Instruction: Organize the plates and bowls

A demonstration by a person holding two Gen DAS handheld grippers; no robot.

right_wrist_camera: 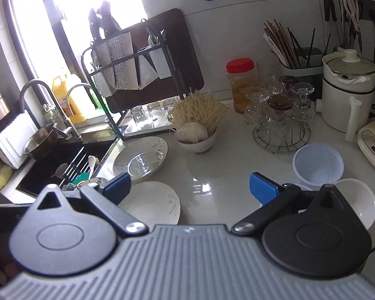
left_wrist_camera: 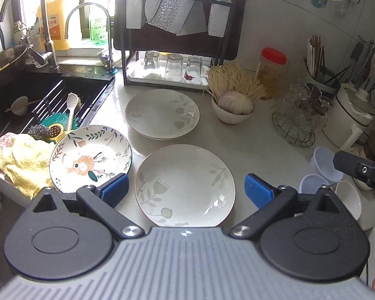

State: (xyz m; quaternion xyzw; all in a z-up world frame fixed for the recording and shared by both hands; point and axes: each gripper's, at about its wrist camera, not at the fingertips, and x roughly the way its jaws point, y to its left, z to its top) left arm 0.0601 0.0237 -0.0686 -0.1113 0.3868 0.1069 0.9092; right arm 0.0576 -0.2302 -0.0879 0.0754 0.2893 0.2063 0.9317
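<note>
We hold left gripper (left_wrist_camera: 186, 190) over near plate (left_wrist_camera: 185, 185), jaws wide apart, nothing between. Floral bowl (left_wrist_camera: 90, 158) just left by sink (left_wrist_camera: 37, 92); far plate (left_wrist_camera: 162, 113) beyond. Our right gripper (right_wrist_camera: 190, 187) also spread, empty, above counter (right_wrist_camera: 212, 187); white bowl (right_wrist_camera: 360, 200) right.

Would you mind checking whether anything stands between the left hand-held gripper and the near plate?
Nothing visible does. The left hand-held gripper hangs open right over the near plate, its blue pads to either side. The floral bowl sits clear to the left.
</note>
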